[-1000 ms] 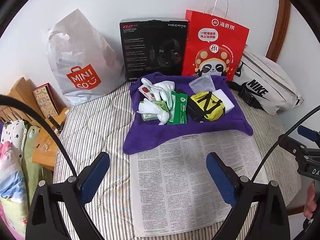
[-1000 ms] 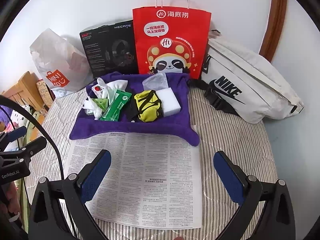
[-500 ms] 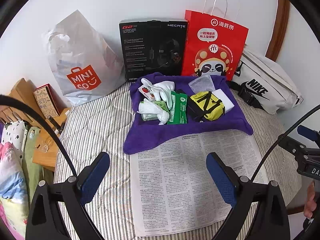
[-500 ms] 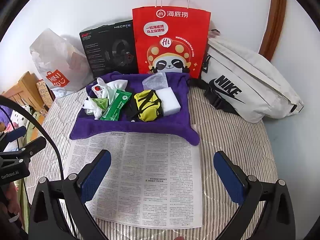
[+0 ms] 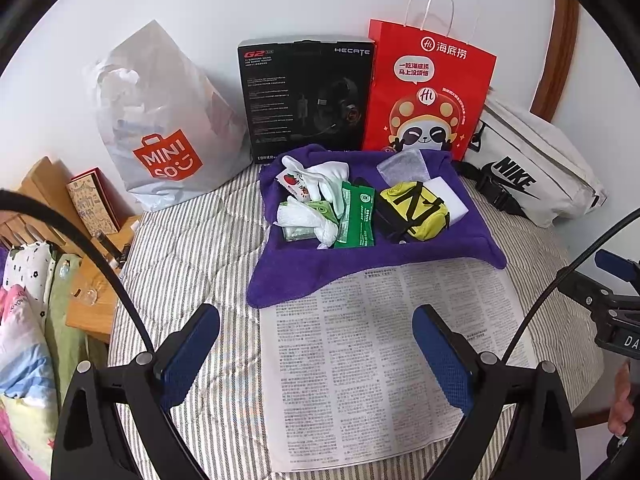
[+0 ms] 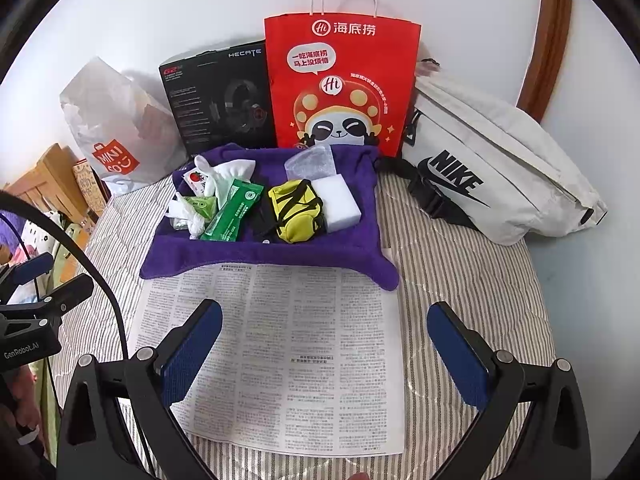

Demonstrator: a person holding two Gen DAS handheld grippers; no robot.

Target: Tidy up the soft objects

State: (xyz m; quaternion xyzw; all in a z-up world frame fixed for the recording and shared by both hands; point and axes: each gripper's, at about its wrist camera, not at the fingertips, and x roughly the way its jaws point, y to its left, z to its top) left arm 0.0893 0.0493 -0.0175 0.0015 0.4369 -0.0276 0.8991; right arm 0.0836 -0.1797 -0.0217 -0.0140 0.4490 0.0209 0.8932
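Note:
A purple towel (image 5: 320, 272) (image 6: 256, 254) lies on the striped bed with small things piled on it: a yellow pouch (image 5: 416, 210) (image 6: 296, 210), a white sponge block (image 5: 450, 196) (image 6: 340, 202), a green wipes pack (image 5: 356, 216) (image 6: 236, 210), white socks (image 5: 328, 180) (image 6: 230, 172) and a clear bubble-wrap bag (image 5: 402, 164) (image 6: 310, 162). A newspaper sheet (image 5: 380, 360) (image 6: 288, 352) is spread in front of the towel. My left gripper (image 5: 316, 354) and right gripper (image 6: 326, 354) hover open over the newspaper, both holding nothing.
Against the wall stand a white Miniso bag (image 5: 160, 120), a black headset box (image 5: 306, 96), a red paper bag (image 5: 428, 88) and a white Nike waist bag (image 5: 532, 168) (image 6: 492, 164). A wooden bedside stand (image 5: 84, 248) and bedding lie left.

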